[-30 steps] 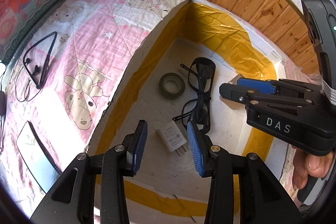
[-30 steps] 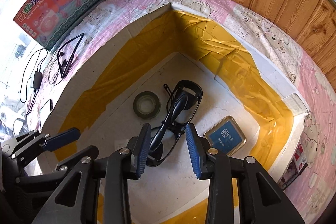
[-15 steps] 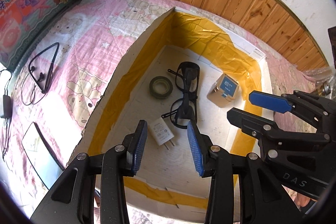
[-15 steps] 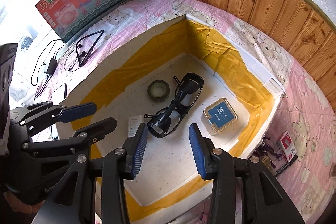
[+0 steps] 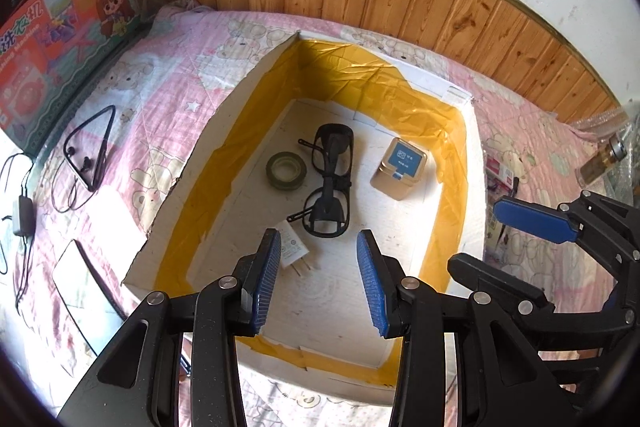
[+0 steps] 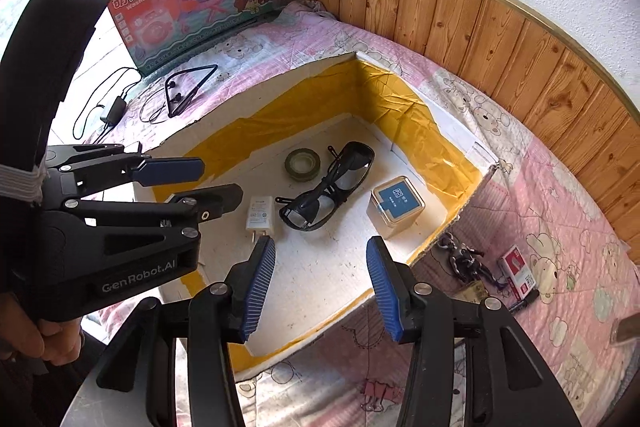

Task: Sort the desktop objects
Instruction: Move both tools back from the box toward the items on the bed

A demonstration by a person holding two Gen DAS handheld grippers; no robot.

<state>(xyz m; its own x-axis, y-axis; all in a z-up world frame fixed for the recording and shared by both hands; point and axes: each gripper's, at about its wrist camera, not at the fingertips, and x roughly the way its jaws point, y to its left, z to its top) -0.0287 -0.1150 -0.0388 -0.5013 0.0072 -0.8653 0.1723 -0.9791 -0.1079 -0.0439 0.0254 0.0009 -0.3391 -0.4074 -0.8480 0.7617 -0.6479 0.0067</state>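
A white foam box lined with yellow tape lies on a pink bear-print cover. Inside it are a tape roll, black glasses, a white charger plug and a gold tin with a blue label. My left gripper hangs open above the box's near half, empty. My right gripper hovers over the box's near right corner. Its jaws are opening with nothing between them. The glasses, plug and tin lie ahead of it.
Left of the box lie neckband earphones, a cable with an adapter and a flat white slab. A toy washing-machine carton leans at the back left. A small dark figure and a red packet lie right of the box.
Both grippers have risen and drawn back from the box. The right gripper left the glasses lying on the box floor, and its jaws have widened.
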